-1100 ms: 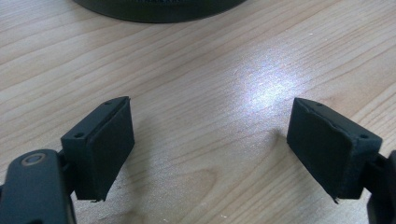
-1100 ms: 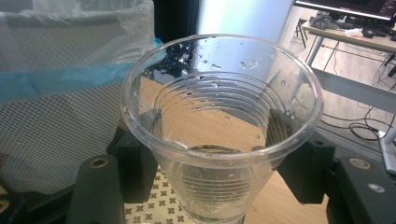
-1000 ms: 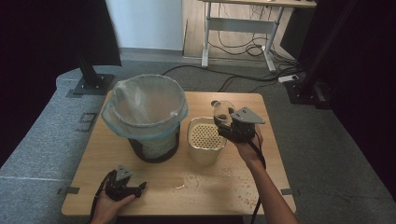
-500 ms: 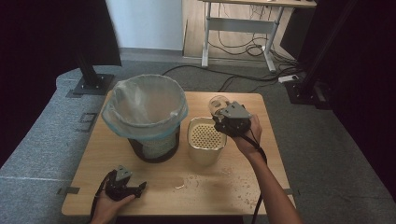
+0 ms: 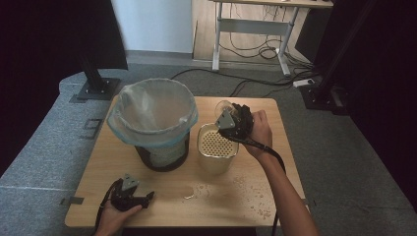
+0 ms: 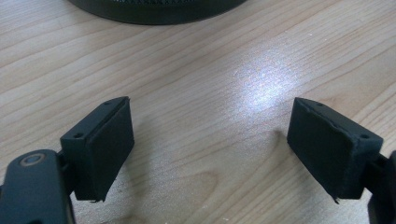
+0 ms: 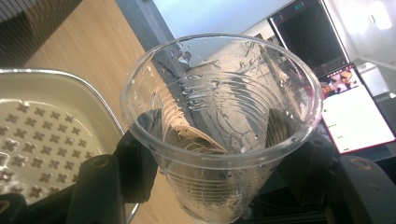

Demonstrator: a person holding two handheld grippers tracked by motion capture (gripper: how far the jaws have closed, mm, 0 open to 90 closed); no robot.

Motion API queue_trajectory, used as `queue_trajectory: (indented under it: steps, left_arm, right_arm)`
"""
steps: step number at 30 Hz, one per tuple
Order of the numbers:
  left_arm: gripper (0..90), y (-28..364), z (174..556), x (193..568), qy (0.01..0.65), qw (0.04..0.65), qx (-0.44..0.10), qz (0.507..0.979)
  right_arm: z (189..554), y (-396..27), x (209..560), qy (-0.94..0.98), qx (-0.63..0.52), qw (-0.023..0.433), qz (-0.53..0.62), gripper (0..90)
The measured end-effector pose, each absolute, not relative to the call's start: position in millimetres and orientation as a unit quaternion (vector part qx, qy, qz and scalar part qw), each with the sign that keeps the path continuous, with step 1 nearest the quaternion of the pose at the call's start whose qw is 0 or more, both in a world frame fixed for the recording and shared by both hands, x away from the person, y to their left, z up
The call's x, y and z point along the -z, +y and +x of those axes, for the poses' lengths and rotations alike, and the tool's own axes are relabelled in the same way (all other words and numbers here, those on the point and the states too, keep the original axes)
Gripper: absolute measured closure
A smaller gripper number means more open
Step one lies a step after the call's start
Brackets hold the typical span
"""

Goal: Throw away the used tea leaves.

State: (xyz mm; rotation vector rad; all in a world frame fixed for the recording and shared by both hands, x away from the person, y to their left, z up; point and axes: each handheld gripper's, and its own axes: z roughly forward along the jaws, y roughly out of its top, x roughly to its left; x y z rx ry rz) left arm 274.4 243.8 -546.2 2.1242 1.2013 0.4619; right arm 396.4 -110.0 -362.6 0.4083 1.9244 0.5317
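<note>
Above, in the high view, the right gripper holds a clear plastic cup over the cream perforated strainer, beside the bag-lined bin on the pale wooden table. The left gripper rests near the table's front edge.

In the left gripper view, its matte black jaws stand wide apart over bare woodgrain.

In the right gripper view, the jaws clamp the ribbed, droplet-speckled cup, tilted above the strainer's cross-shaped holes. No writing is legible.
</note>
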Motion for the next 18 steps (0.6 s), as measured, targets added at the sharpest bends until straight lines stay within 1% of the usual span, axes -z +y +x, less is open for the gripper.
queue_trajectory:
  steps: [3, 4, 7, 8, 9, 10, 14, 17, 18]
  left_arm:
    - [14.3, 243.9, 274.5, 546.2, 0.458, 0.323, -0.176, 0.809]
    - [14.3, 243.8, 274.4, 546.3, 0.458, 0.323, -0.176, 0.809]
    - [14.3, 243.9, 274.6, 546.3, 0.458, 0.323, -0.176, 0.809]
    - [14.3, 243.9, 274.8, 546.3, 0.458, 0.324, -0.176, 0.809]
    - [14.3, 243.9, 274.8, 546.3, 0.458, 0.324, -0.176, 0.809]
    - [14.3, 243.9, 274.8, 546.2, 0.457, 0.323, -0.176, 0.81]
    - [14.3, 243.9, 274.8, 546.3, 0.457, 0.323, -0.176, 0.81]
    - [14.3, 244.0, 274.9, 546.2, 0.457, 0.323, -0.176, 0.81]
    - [14.3, 244.0, 275.0, 546.3, 0.457, 0.324, -0.176, 0.81]
  right_arm:
    - [397.4, -107.1, 364.5, 0.804, -0.196, 0.54, 0.15, 37.3]
    - [397.3, -105.2, 367.0, 0.804, -0.17, 0.555, 0.129, 37.3]
    - [397.3, -103.2, 369.7, 0.805, -0.142, 0.567, 0.102, 37.4]
    - [396.4, -100.9, 373.8, 0.801, -0.111, 0.583, 0.074, 37.5]
    - [396.4, -100.9, 373.8, 0.801, -0.111, 0.583, 0.074, 37.5]
    - [395.5, -98.2, 379.5, 0.796, -0.067, 0.6, 0.039, 37.6]
    - [395.0, -95.1, 389.4, 0.791, -0.027, 0.611, 0.008, 37.9]
    - [396.4, -93.2, 399.0, 0.778, 0.013, 0.627, -0.038, 38.2]
    - [396.5, -91.9, 404.8, 0.769, 0.042, 0.635, -0.065, 38.3]
